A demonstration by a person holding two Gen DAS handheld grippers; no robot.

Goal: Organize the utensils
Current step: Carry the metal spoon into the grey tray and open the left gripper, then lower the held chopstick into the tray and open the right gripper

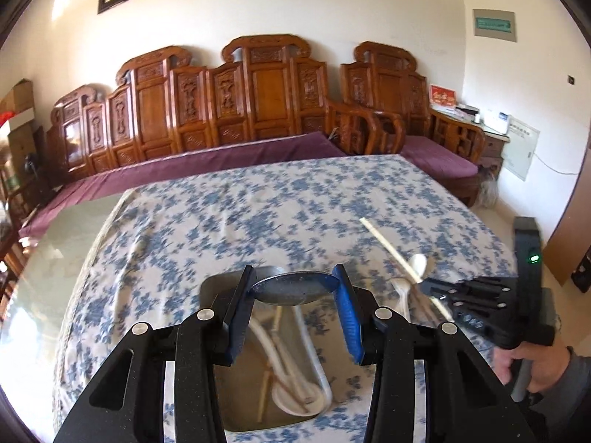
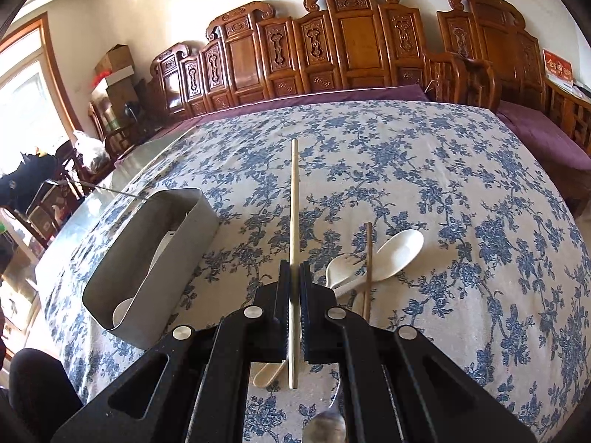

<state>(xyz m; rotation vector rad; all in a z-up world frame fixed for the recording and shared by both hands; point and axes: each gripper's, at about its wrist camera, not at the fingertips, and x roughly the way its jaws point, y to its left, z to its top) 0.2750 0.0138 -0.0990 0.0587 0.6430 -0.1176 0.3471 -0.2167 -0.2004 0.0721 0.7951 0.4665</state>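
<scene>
Left gripper (image 1: pixel 293 288) clamps a metal spoon (image 1: pixel 295 289) bowl over the tin (image 1: pixel 210 288). Right gripper (image 2: pixel 294 277) pinches a pale chopstick (image 2: pixel 294 199) above the counter (image 2: pixel 443 184). White spoons (image 2: pixel 395 251) lie right. Green wall sign (image 1: pixel 494 24) unreadable.
</scene>
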